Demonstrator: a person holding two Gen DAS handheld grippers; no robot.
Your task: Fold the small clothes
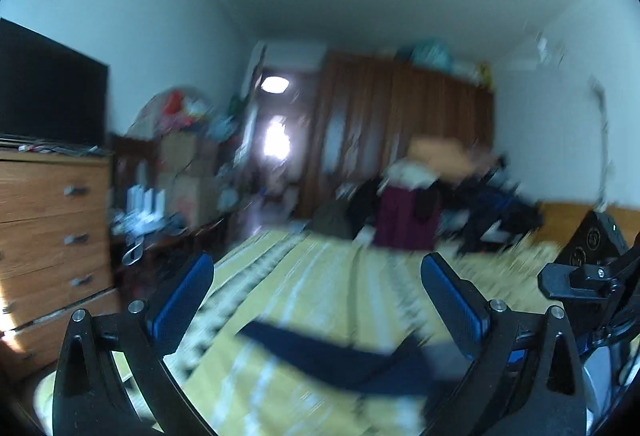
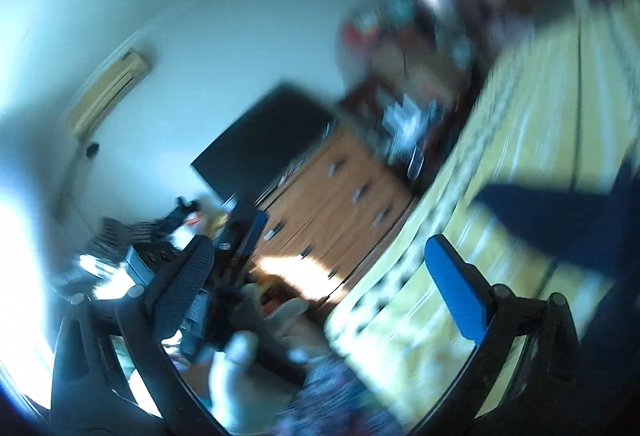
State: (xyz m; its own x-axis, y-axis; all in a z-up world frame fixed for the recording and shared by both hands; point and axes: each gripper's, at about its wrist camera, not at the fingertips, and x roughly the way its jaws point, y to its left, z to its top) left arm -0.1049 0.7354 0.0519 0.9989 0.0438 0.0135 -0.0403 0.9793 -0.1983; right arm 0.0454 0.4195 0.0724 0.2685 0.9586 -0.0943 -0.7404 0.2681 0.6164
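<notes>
Both views badly motion-blurred. Left gripper [image 1: 316, 276] has its jaws spread wide, nothing between them, held above the bed [image 1: 304, 276] with its yellow striped cover. Right gripper [image 2: 320, 260] is also wide and empty, tilted hard so the room looks rotated in its view; the dresser [image 2: 332, 192] and a dark TV [image 2: 268, 140] sit behind it.

The task item is a dark navy garment [image 1: 344, 360] lying on the cover, low in the left view, just ahead of the left gripper and closer to its right finger. In the right view the same garment [image 2: 560, 220] lies off to the right, beyond the right finger. Too blurred to tell what kind of clothing it is, or whether it has any fold in it. It looks like a loose strip with one end flared, so I'd judge it unfolded or only partly laid out.

A heap of clothes [image 1: 432, 196] sits at the far end of the bed, apparently unsorted.

Progress guess: early. No neat folded stack visible anywhere. Neither gripper touches the garment. Left to do: grab it, flatten, fold, set aside, then presumably the heap.
</notes>
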